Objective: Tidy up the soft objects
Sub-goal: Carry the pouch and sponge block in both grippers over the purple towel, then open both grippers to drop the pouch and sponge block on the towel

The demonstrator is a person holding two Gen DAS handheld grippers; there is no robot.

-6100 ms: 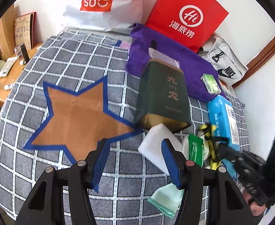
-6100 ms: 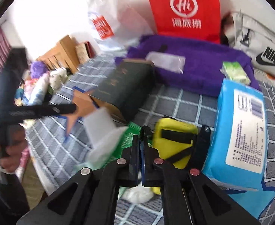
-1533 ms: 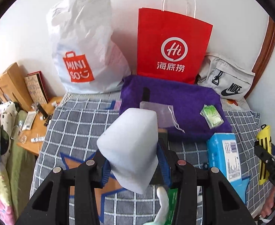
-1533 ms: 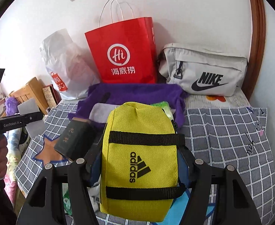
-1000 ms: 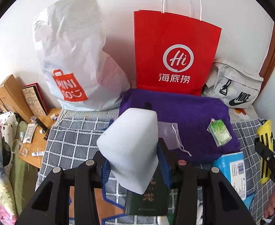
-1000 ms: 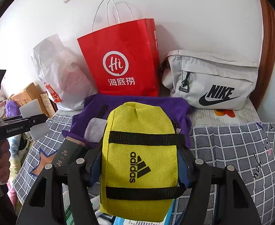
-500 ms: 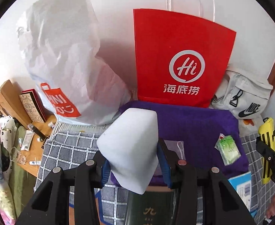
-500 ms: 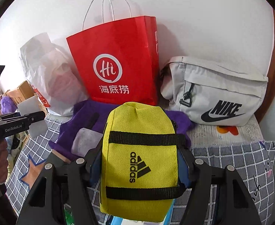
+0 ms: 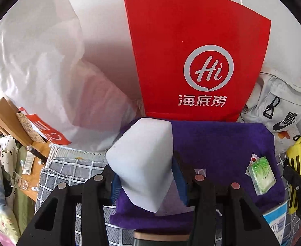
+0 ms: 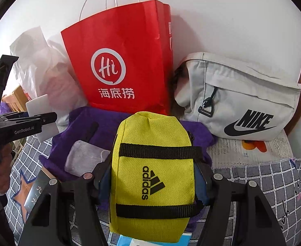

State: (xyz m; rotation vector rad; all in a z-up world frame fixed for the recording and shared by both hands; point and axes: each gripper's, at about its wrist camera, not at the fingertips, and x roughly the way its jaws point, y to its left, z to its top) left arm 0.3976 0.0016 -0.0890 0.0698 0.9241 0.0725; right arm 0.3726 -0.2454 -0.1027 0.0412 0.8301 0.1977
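My left gripper (image 9: 147, 181) is shut on a white sponge block (image 9: 143, 162) and holds it in the air in front of the purple towel (image 9: 218, 143). My right gripper (image 10: 152, 182) is shut on a yellow Adidas pouch (image 10: 152, 176), held above the towel (image 10: 82, 121) near its right end. The left gripper with the sponge (image 10: 40, 108) shows at the left of the right wrist view. The pouch (image 9: 297, 164) shows at the right edge of the left wrist view.
A red paper bag (image 9: 197, 57) and a white plastic bag (image 9: 41, 71) stand against the wall, with a grey Nike bag (image 10: 240, 100) to the right. On the towel lie a green packet (image 9: 262, 174) and a white mesh pouch (image 10: 84, 157). A dark box (image 10: 37, 190) lies on the checked cloth.
Both grippers have moved forward toward the wall and the bags, which loom larger. Each keeps its hold: sponge in the left, yellow pouch in the right.
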